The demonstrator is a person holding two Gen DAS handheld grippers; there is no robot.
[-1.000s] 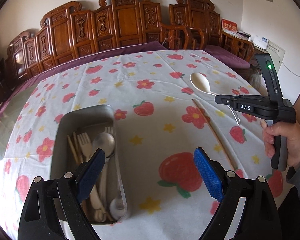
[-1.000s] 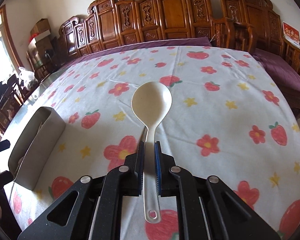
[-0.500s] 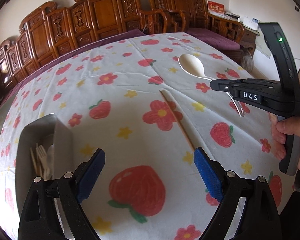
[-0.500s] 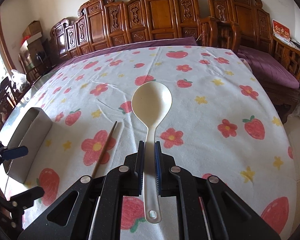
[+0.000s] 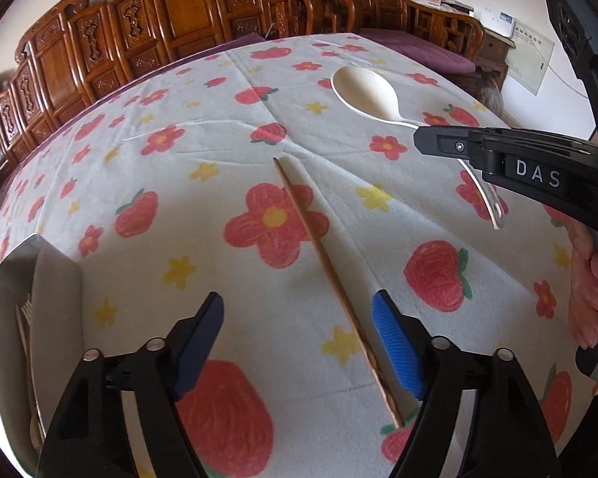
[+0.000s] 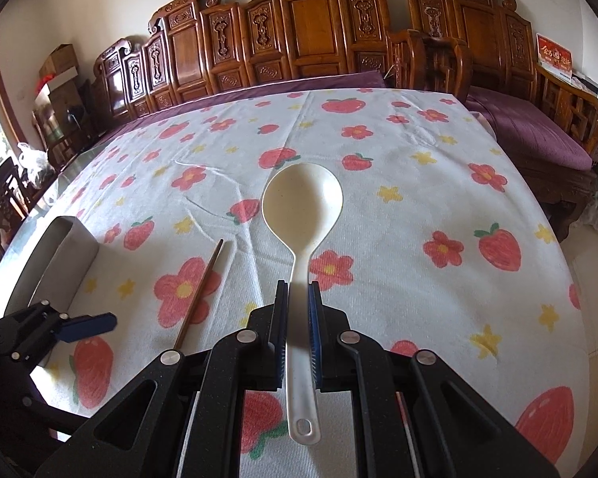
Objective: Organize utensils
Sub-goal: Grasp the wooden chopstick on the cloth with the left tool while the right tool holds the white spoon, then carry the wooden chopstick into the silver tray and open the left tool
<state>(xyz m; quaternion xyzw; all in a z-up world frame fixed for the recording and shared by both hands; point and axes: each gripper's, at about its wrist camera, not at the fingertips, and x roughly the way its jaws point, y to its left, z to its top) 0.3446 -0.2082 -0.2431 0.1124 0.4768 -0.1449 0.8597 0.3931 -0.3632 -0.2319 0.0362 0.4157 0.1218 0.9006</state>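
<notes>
Left wrist view: the left claw (image 5: 297,338) hangs over the cloth-covered surface (image 5: 219,151), its blue pads (image 5: 396,344) spread with the wooden chopstick (image 5: 331,275) lying on the cloth between them, nearer the pad on the picture's right and not touched by either; the jaws have just been closing in on it. The chopstick is the landmark here. To its right in this view the right claw (image 5: 422,137) pinches the handle of the white spoon (image 5: 368,93), whose bowl is held above the cloth, beyond the chopstick's far tip. A hand (image 5: 588,279) grips that tool's handle at the right edge. To the chopstick's left, at the frame's edge, stands the grey utensil tray (image 5: 58,279), with forks (image 5: 26,314) showing inside. In the right wrist view the right claw (image 6: 298,312) is pressed together on the spoon (image 6: 303,207) handle, with the chopstick (image 6: 201,288) to its left and the tray (image 6: 58,263) further left.
</notes>
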